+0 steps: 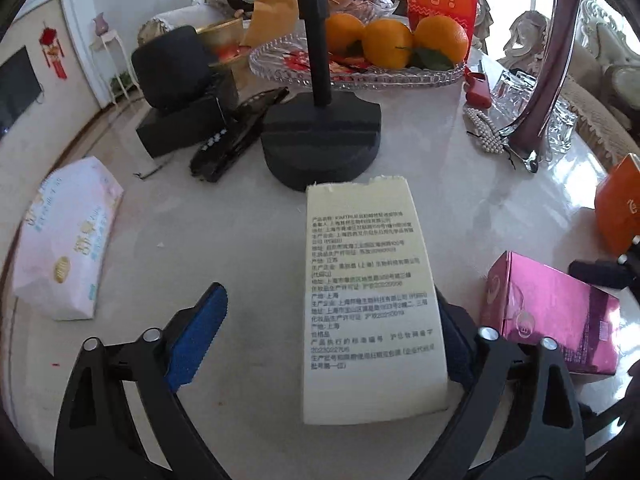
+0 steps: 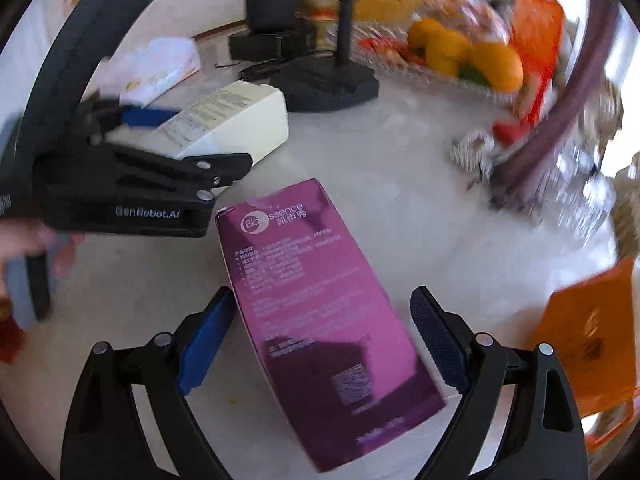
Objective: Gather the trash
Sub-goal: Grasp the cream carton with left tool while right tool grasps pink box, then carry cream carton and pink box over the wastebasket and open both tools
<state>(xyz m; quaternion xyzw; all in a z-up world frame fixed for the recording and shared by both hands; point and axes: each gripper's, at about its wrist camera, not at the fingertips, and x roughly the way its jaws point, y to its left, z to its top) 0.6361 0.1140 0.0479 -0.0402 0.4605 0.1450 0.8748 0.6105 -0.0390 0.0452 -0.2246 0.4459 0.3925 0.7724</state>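
Note:
A cream box (image 1: pixel 368 300) with printed text lies flat on the marble table (image 1: pixel 460 208), between the fingers of my left gripper (image 1: pixel 328 292). Its right edge rests against the right finger, and the blue left pad (image 1: pixel 196 336) stands a gap away, so the gripper is open. A purple box (image 2: pixel 320 320) lies between the fingers of my right gripper (image 2: pixel 324 292). The left pad (image 2: pixel 208 340) is close to its edge and the right pad (image 2: pixel 436 340) stands clear. The right wrist view also shows the left gripper (image 2: pixel 192 138) around the cream box (image 2: pixel 240 120). The purple box (image 1: pixel 548 316) lies at the right.
A black stand with a round base (image 1: pixel 320 148) rises just behind the cream box. Behind it is a glass tray (image 1: pixel 360 76) of oranges. A tissue pack (image 1: pixel 68 240) lies left, a remote (image 1: pixel 236 136) and black boxes (image 1: pixel 180 80) behind. An orange box (image 1: pixel 620 204) is right.

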